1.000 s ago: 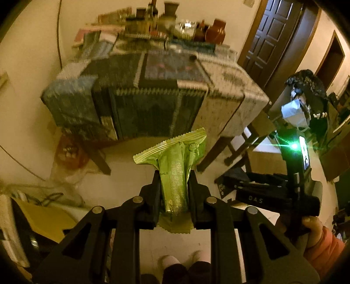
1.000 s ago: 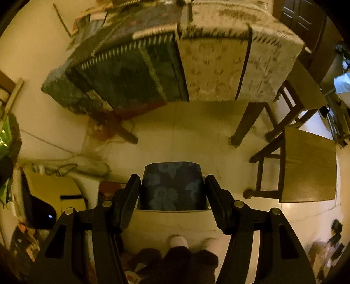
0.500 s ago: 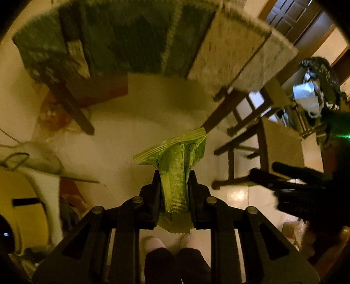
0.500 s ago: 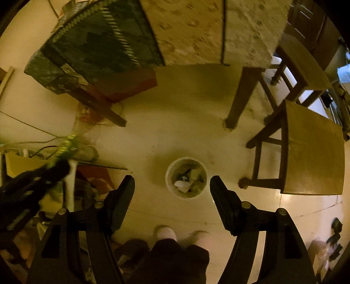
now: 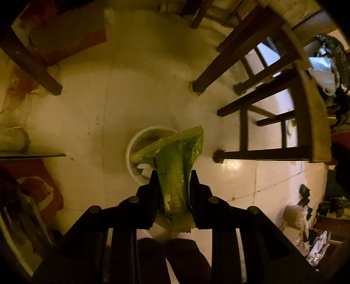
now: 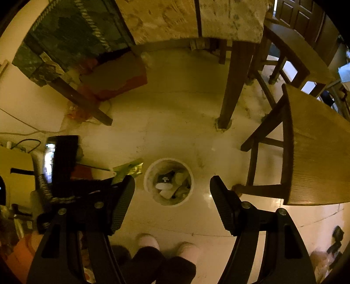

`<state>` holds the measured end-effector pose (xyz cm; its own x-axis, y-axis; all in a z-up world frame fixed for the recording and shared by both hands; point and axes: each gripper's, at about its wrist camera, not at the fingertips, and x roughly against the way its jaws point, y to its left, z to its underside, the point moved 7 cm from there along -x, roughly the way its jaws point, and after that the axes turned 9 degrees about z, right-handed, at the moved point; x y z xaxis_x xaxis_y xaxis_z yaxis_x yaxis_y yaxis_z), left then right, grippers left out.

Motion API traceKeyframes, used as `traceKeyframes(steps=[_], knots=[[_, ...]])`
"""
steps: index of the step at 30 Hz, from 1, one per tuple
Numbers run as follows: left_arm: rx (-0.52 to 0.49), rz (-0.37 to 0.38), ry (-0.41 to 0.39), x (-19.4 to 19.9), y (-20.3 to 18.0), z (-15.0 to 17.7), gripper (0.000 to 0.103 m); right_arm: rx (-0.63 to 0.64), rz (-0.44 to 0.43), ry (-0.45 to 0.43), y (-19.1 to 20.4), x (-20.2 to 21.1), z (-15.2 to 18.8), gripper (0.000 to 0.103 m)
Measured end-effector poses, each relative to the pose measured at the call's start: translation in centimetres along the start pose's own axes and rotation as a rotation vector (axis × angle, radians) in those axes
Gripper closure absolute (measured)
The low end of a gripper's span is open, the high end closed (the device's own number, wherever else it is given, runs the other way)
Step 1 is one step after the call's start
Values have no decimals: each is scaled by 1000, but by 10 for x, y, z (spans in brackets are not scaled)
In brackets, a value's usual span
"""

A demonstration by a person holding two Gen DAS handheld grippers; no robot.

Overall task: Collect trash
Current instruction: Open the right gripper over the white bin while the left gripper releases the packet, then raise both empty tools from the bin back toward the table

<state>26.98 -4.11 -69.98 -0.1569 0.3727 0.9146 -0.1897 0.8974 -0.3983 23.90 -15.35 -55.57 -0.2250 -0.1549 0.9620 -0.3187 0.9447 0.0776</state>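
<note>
Since the earlier frames both claws have dropped toward the floor, and the patterned item once between the right fingers is gone.

Left wrist view: the left claw [image 5: 172, 183] points steeply down, jaws easing apart yet pads pressing the green wrapper [image 5: 175, 166], which hangs over the white bin [image 5: 131, 150], apparently positioned for release.

Right wrist view: the right claw [image 6: 172, 194] stands wide apart and empty, framing the bin [image 6: 168, 181], already part-filled with trash. Beside it stand a wooden chair [image 6: 312, 153] and the cloth-draped surface [image 6: 229, 19].
</note>
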Motion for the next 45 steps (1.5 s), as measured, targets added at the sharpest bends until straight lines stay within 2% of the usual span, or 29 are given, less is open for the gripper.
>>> traceKeyframes(steps=[2,4,5,7,10,13,17,23,25,28,32,37,41,45], knots=[[4,-11,24,-18,2,-1,69,-6,-4,2,-5,-9,1,35],[12,-19,55,-37,4,-1,54,-19,-13,8,-9,-16,3,35],[10,-9,67,-44,3,-2,50,-26,-17,10,-11,-19,4,35],[-4,-11,81,-54,2,-3,49,-42,-33,24,-15,-24,5,35],[-41,-60,89,-56,-1,-3,49,-55,-43,41,-19,-25,6,35],[-75,-88,82,-42,-5,-3,49,-50,-36,42,-20,-14,3,35],[-87,-78,58,-2,-13,-2,49,-24,-14,27,-19,11,-1,35],[-77,-67,-21,94,-35,-6,49,2,-12,-6,-6,80,-14,35],[-76,-64,-64,132,-47,-9,49,12,-12,-28,2,111,-20,35],[-104,-109,-144,196,-60,-14,49,13,-18,-63,12,155,-27,35],[-127,-121,-238,279,-77,-14,49,23,-36,-107,30,214,-32,35],[-136,-39,-358,376,-99,-5,49,62,-24,-203,54,293,-35,35],[-178,-32,-473,454,-117,5,49,98,-6,-289,70,347,-35,35],[-222,-16,-575,514,-136,18,49,103,28,-402,80,399,-39,35]])
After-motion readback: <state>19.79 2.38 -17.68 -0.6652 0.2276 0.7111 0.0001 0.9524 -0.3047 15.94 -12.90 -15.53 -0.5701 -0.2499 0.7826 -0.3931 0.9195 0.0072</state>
